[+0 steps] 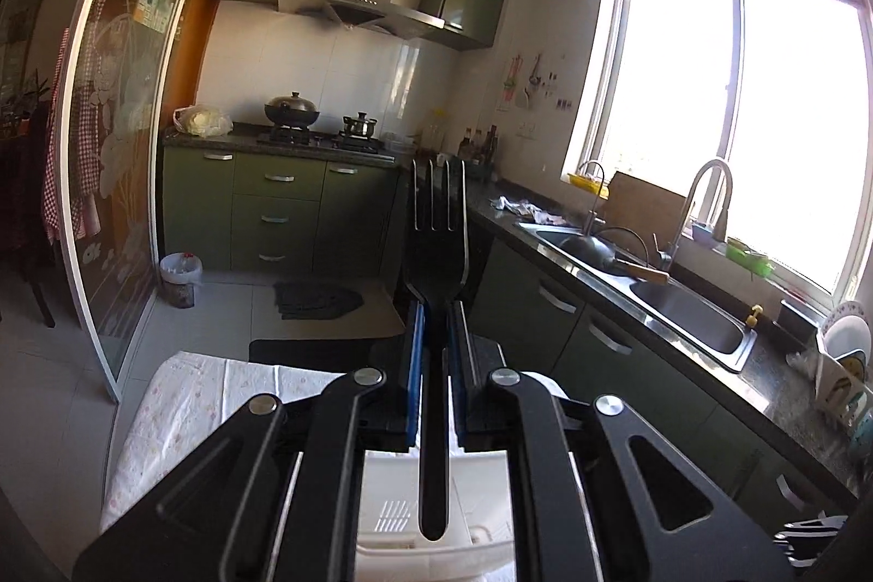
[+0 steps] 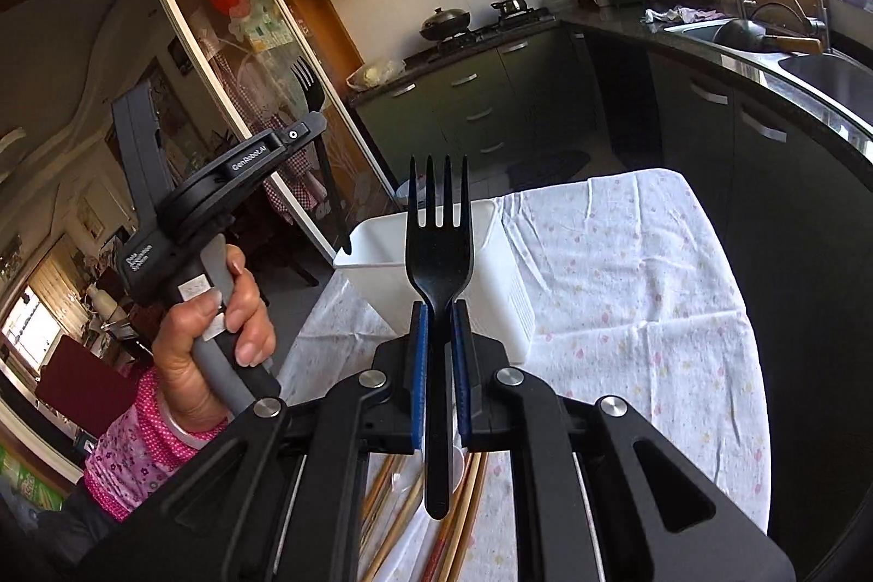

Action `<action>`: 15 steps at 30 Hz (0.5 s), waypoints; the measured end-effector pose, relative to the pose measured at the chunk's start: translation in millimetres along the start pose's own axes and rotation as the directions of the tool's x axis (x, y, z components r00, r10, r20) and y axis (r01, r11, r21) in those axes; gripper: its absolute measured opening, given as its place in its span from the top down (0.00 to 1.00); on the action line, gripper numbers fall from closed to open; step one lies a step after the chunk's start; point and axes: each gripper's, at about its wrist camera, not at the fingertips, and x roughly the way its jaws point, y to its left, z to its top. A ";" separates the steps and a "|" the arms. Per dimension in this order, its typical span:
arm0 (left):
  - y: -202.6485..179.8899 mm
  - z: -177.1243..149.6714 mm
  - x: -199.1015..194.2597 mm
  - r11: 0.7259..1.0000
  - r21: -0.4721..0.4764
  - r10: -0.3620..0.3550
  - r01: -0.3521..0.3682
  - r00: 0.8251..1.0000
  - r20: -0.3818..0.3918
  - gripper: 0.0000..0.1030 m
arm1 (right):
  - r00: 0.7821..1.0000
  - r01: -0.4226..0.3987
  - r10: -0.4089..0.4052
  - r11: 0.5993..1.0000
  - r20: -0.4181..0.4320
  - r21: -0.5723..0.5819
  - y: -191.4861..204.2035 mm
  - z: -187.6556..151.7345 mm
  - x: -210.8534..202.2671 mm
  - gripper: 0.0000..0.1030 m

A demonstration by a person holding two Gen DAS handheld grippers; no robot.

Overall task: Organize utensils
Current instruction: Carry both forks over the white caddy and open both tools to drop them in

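Observation:
My left gripper (image 1: 435,309) is shut on a black plastic fork (image 1: 438,244), tines up, held above a white plastic utensil bin (image 1: 485,516) on the table. In the right wrist view the left gripper (image 2: 319,121) hangs over the bin's left rim with its fork (image 2: 322,145) pointing handle down. My right gripper (image 2: 438,309) is shut on a second black fork (image 2: 440,255), tines up, in front of the white bin (image 2: 502,271). Wooden chopsticks (image 2: 393,516) lie below the right gripper.
A table with a white spotted cloth (image 2: 627,298) holds the bin. A kitchen counter with a sink (image 1: 682,309) and tap runs along the right. A stove with pots (image 1: 322,129), green cabinets and a floor bin (image 1: 180,279) stand at the back.

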 end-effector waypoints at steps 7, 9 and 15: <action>-1.9 -24.6 26.9 0.999 0.045 0.030 -0.029 0.999 -0.035 0.92 | 0.996 0.029 -0.025 0.999 0.083 -0.037 12.0 25.8 0.2 0.91; -1.0 -35.2 30.7 0.997 0.063 0.043 -0.039 0.997 -0.063 0.91 | 0.993 0.044 -0.038 0.998 0.108 -0.052 17.6 34.9 6.1 0.91; 12.2 -54.6 26.1 0.997 0.067 0.053 -0.046 0.992 -0.111 0.78 | 0.981 0.060 -0.045 0.995 0.187 -0.079 39.7 66.6 28.3 0.91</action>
